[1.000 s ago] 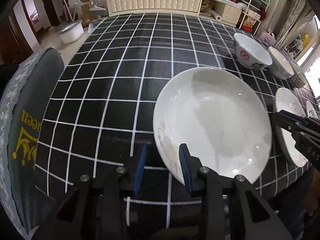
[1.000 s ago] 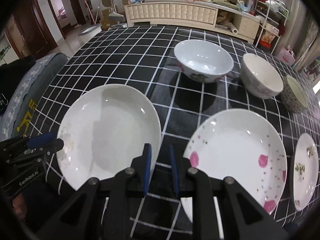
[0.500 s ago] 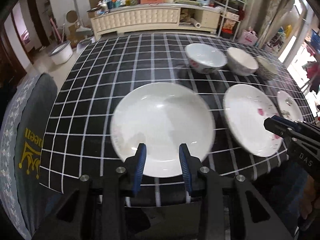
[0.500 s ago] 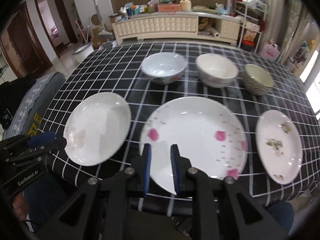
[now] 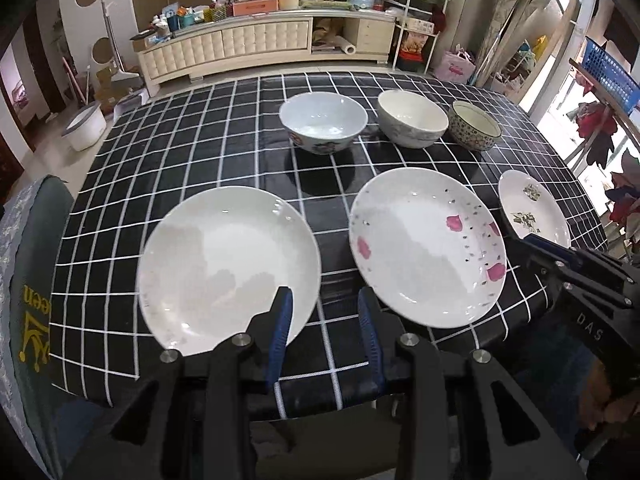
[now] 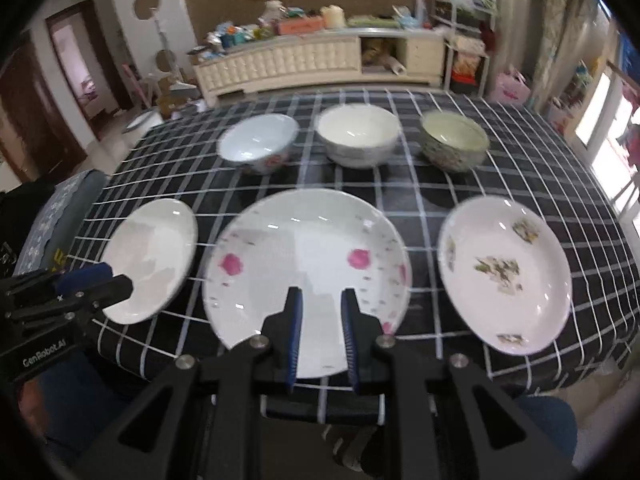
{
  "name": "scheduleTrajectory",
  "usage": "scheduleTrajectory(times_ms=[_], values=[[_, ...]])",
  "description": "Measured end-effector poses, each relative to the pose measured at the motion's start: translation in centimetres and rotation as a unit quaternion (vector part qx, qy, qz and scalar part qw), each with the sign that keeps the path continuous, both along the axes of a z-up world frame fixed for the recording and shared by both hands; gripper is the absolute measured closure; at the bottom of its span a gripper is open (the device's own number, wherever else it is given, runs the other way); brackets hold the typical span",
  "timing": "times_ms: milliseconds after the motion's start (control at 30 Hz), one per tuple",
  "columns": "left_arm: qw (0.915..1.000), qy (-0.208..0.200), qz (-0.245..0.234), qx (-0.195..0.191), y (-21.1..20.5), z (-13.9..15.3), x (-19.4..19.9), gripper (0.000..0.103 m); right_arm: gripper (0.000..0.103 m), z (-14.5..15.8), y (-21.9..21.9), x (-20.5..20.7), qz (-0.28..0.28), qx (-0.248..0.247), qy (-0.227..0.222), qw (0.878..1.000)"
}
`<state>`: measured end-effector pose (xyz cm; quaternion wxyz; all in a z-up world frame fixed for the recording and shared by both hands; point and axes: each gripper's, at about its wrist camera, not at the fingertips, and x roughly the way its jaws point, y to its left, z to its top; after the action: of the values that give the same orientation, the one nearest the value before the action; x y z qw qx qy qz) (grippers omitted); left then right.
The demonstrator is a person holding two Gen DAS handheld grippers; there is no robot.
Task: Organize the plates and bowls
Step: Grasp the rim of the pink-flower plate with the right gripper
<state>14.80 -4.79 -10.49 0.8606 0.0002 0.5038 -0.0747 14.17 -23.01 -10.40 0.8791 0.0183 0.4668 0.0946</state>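
The checked tablecloth (image 5: 208, 148) holds three plates in a near row and three bowls in a far row, none stacked. In the left wrist view the plain white plate (image 5: 228, 268) lies at 9 o'clock of the pink-flowered plate (image 5: 428, 244), with the small leaf-patterned plate (image 5: 534, 210) at its 3 o'clock; behind them stand the blue-white bowl (image 5: 323, 122), the cream bowl (image 5: 412, 118) and the patterned bowl (image 5: 474, 126), close together. The left gripper (image 5: 324, 316) hangs over the table's near edge, between the white and flowered plates, its jaws a modest gap apart with only cloth between them; it holds nothing. The right gripper (image 6: 320, 328) hovers above the near rim of the flowered plate, jaws a narrow gap apart and likewise empty. Both tools look poised to choose a first piece, so the sorting seems barely begun. A sound way on would be to make the flowered plate the base, since it looks the widest. A gripper should widen before reaching a rim, pinch the white plate's edge at its 6 o'clock, lift just enough to clear, and set it down centred. Glazed rims are likely slippery, so a shallow bite may let the plate tip. The bowls could then nest the same way, the widest at the bottom.
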Motion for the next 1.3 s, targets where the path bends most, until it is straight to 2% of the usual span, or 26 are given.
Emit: scheduleTrajectory(times_ms=[67, 200, 667, 767, 800, 833, 933, 1300], values=[[0.9999, 0.009, -0.003, -0.009, -0.3, -0.5, 0.5, 0.072, 0.08, -0.5, -0.9, 0.3, -0.001, 0.008, 0.014, 1.0], [0.9993, 0.026, -0.013, -0.024, -1.3, -1.7, 1.7, 0.072, 0.08, -1.3, -1.5, 0.7, -0.001, -0.009, 0.019, 1.0], [0.9968, 0.069, -0.04, -0.012, -3.8, -5.7, 5.9, 0.07, 0.079, -4.1, -3.4, 4.5, -0.017, -0.016, 0.064, 0.998], [0.9962, 0.075, -0.043, -0.012, -4.1, -6.2, 6.5, 0.069, 0.069, -4.8, -3.4, 5.1, -0.013, -0.02, 0.071, 0.997], [0.9961, 0.076, -0.044, -0.01, -4.3, -6.4, 6.8, 0.069, 0.061, -4.8, -3.3, 5.2, -0.012, -0.023, 0.065, 0.998], [0.9959, 0.078, -0.045, -0.006, -4.4, -6.6, 7.0, 0.068, 0.058, -4.8, -3.3, 5.3, -0.011, -0.026, 0.065, 0.998], [0.9956, 0.081, -0.046, 0.002, -4.6, -7.2, 7.4, 0.064, 0.058, -5.2, -3.5, 5.7, -0.012, -0.024, 0.07, 0.997], [0.9946, 0.092, -0.05, 0.002, -5.1, -8.3, 8.4, 0.064, 0.058, -6.3, -3.5, 6.2, 0.001, -0.008, 0.076, 0.997]])
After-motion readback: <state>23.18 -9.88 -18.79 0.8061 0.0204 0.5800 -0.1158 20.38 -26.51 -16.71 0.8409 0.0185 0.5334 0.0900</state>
